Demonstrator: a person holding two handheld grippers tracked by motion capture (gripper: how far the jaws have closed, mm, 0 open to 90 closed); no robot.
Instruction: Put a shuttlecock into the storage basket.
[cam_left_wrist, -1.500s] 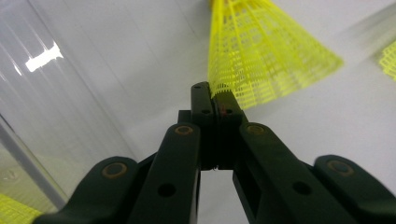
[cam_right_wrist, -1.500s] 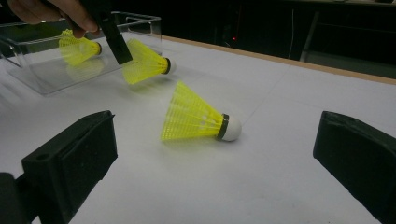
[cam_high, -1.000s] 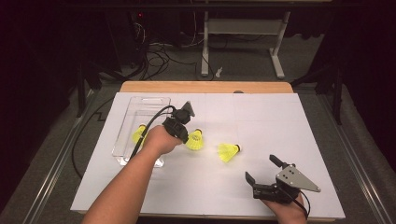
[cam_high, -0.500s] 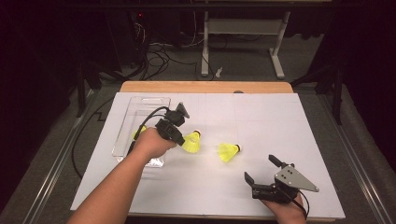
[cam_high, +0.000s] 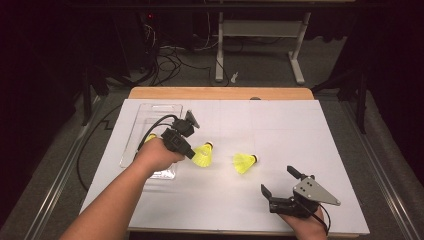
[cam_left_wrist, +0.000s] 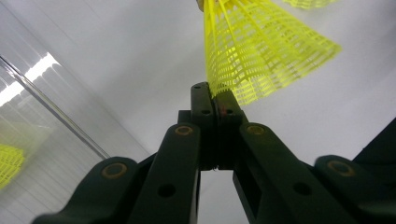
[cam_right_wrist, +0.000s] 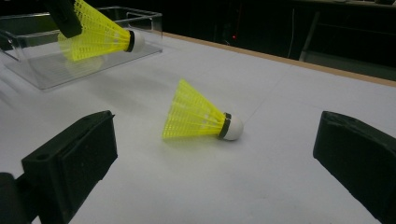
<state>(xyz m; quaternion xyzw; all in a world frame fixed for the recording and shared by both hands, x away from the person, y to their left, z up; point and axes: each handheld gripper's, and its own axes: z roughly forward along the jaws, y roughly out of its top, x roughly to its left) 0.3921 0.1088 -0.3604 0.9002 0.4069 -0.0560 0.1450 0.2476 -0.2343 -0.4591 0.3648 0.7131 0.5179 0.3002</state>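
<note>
While you pinch shuttlecock skirt in left gripper, high view: clear tray just left.
Left gripper view: jaws clamped on skirt rim.
Right gripper view: right gripper wide, idle; second shuttlecock ahead.

yellow mesh shuttlecocks, black tools
</note>
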